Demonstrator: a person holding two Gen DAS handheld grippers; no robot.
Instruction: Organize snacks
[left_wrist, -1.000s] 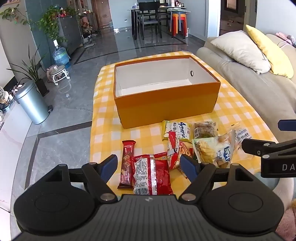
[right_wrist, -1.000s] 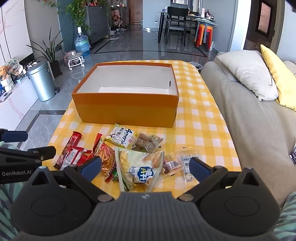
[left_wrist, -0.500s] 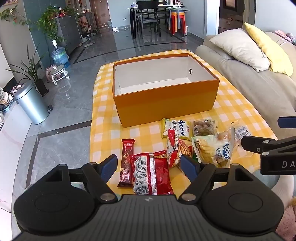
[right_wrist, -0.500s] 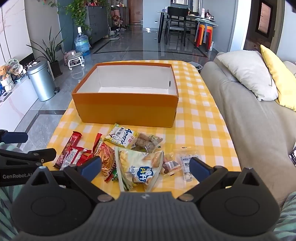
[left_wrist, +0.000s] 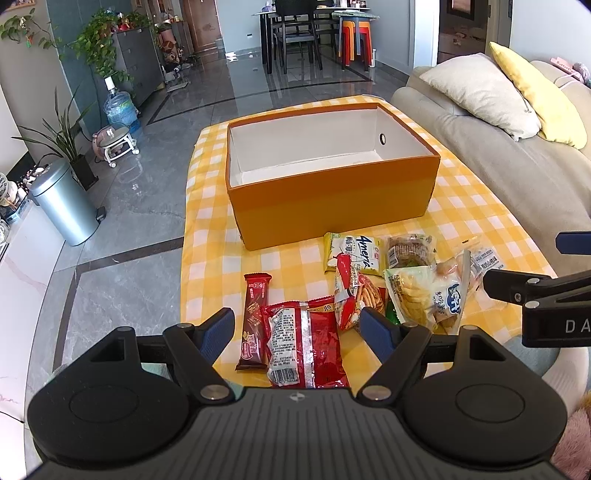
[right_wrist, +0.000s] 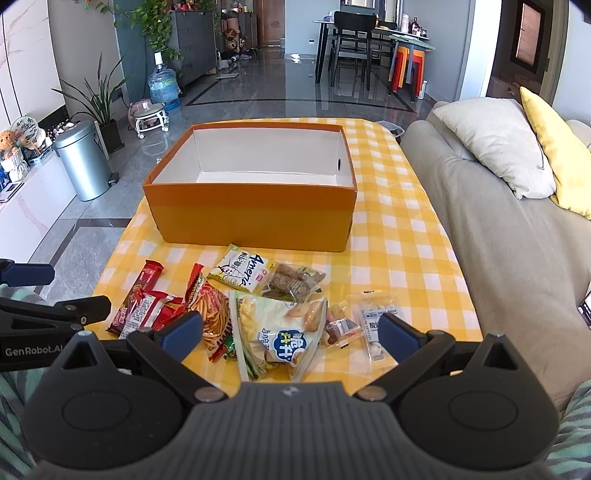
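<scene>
Yellow-and-white checked cloth covers the bench (left_wrist: 476, 206) I am working over, with a grey sofa (right_wrist: 517, 236) along its right side and a glossy tiled floor to the left. An orange box (left_wrist: 332, 206), white inside and holding nothing I can see, sits in the middle of the bench. The snacks lie in a loose cluster on the near side of it, none of them touching it.

My left gripper (left_wrist: 297, 326) has its blue fingers spread wide and holds nothing; it hovers at the near edge, bracketing a dark red chocolate bar (left_wrist: 255, 321) and a red foil packet (left_wrist: 306, 347) lying just beside each other. To their right I see a red packet of stick snacks (left_wrist: 352, 295), a yellow-green "Ameri…" packet (left_wrist: 351, 253), a clear pack of brown biscuits (left_wrist: 408, 251) and a pale green chip bag (left_wrist: 424, 299).

My right gripper (right_wrist: 290, 332) is likewise apart and empty, over the chip bag (right_wrist: 280, 332). A small clear sachet (right_wrist: 375, 321) lies by its right finger, a small clear candy wrapper (right_wrist: 341, 328) between.
</scene>
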